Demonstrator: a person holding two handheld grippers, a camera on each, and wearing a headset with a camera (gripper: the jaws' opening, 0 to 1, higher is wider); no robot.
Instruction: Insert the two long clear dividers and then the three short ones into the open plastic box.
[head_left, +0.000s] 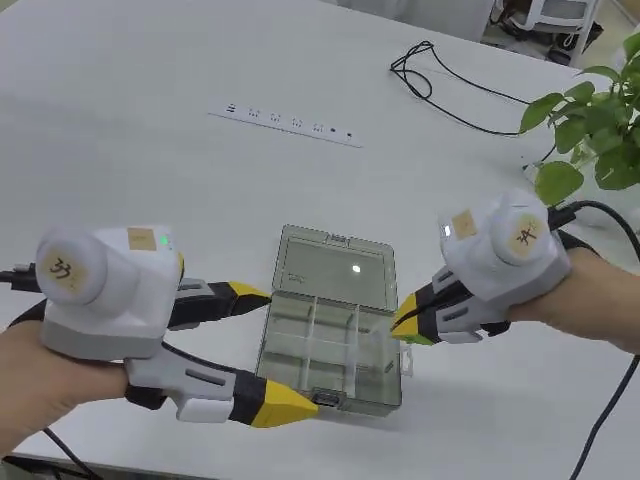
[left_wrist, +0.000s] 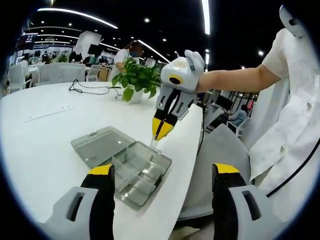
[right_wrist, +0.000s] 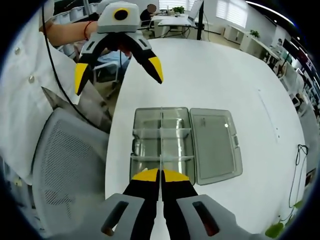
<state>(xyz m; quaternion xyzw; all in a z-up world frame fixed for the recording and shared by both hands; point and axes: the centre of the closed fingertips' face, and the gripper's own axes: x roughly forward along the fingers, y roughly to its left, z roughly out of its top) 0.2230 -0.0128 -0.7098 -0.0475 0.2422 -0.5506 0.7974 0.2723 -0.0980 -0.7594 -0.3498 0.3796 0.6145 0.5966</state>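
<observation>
My right gripper (right_wrist: 160, 173) pinches the thin, light, slippery clear divider (right_wrist: 161, 131) by its top edge above the open plastic box (right_wrist: 145, 150), while my left gripper (head_left: 281, 350) is spread wide and empty.

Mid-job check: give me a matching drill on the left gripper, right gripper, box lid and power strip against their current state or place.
1 left gripper
2 right gripper
3 box lid
4 power strip

A shut on a clear divider over the box
B on the table beyond the box
C jaws apart, holding nothing
D folded back flat

Pairs: 1-C, 2-A, 3-D, 4-B
</observation>
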